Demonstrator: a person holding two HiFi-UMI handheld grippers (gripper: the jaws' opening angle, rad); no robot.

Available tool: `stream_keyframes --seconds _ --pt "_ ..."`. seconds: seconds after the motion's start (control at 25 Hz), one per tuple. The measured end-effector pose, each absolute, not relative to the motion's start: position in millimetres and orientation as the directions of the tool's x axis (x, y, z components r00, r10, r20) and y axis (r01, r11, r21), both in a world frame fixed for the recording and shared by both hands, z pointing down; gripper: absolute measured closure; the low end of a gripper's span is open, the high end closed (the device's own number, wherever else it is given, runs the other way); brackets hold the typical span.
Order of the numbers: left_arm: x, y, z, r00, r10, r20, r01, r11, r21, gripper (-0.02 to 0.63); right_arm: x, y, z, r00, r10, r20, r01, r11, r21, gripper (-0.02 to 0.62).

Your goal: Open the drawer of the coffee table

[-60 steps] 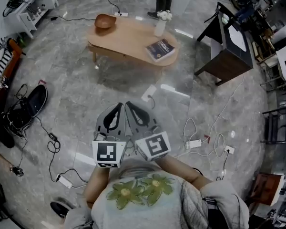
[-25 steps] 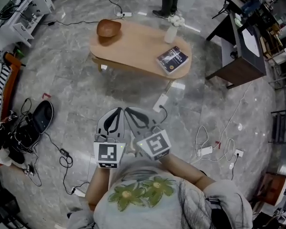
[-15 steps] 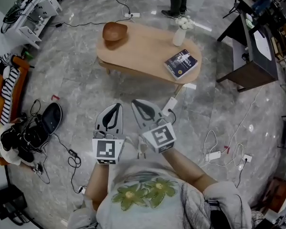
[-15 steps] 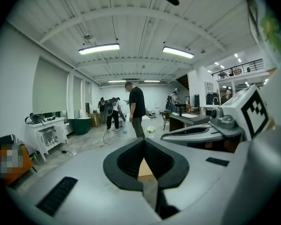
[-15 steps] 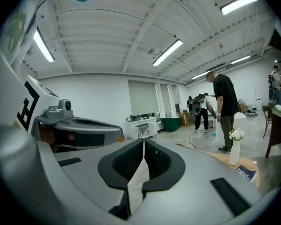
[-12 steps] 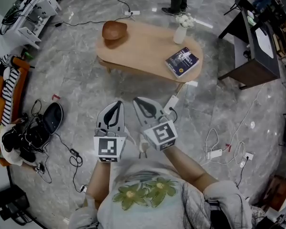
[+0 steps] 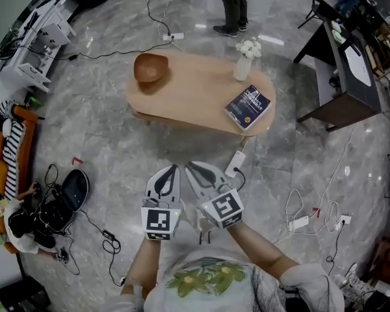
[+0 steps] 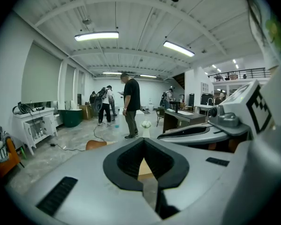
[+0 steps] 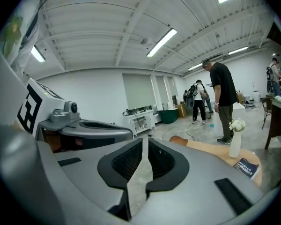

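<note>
The oval wooden coffee table (image 7: 195, 93) stands ahead on the grey marble floor. It carries a brown bowl (image 7: 150, 67), a white vase of flowers (image 7: 246, 57) and a dark book (image 7: 248, 107). No drawer front shows from this angle. My left gripper (image 7: 173, 169) and right gripper (image 7: 190, 166) are held side by side over the floor, a short way before the table's near edge. Both are shut with nothing in them. The left gripper view shows its closed tips (image 8: 143, 139) aimed at the table (image 8: 143, 170). The right gripper's tips (image 9: 145, 138) point left of the vase (image 9: 235, 137).
A person (image 7: 234, 2) stands beyond the table. A dark desk (image 7: 338, 64) is at the right. A power strip (image 7: 236, 164) and cables lie on the floor between me and the table, more cables (image 7: 302, 220) at the right. A bag and clutter (image 7: 68, 194) lie left.
The view has drawn closer to the coffee table. Both grippers have been carried forward toward it and slightly lower, still shut and side by side.
</note>
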State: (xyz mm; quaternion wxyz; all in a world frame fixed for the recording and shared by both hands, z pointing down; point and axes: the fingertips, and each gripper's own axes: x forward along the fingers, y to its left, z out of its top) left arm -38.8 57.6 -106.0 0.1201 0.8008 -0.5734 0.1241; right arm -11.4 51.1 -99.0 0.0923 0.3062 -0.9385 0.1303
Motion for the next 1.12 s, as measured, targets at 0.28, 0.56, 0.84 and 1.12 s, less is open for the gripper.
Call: stream_keyframes --seconds 0.28,0.56,0.84,1.12 --pt "-50.2 27.1 -75.1 0.336 -0.87 0.362 -0.941 -0.325 0.092 0.597 -23.3 18.9 -59.8 -0.784 -0.533 0.318 -0.607 0.766 -0.213 0.571" --pt "-69.9 5.1 -46.6 0.348 -0.858 0.378 -0.937 -0.337 0.097 0.597 -48.5 -2.2 -34.0 -0.799 -0.503 0.33 -0.584 0.779 -0.229 0.571" --pt "-83.0 -11.1 -8.4 0.351 -0.85 0.392 -0.935 -0.339 0.102 0.597 -65.4 -15.0 5.3 -0.805 -0.49 0.336 -0.578 0.775 -0.256 0.571" --pt "-91.5 -23.9 44.3 0.361 -0.857 0.367 -0.931 -0.357 0.08 0.597 -77.2 -26.5 56.9 -0.814 -0.506 0.285 -0.574 0.778 -0.256 0.571"
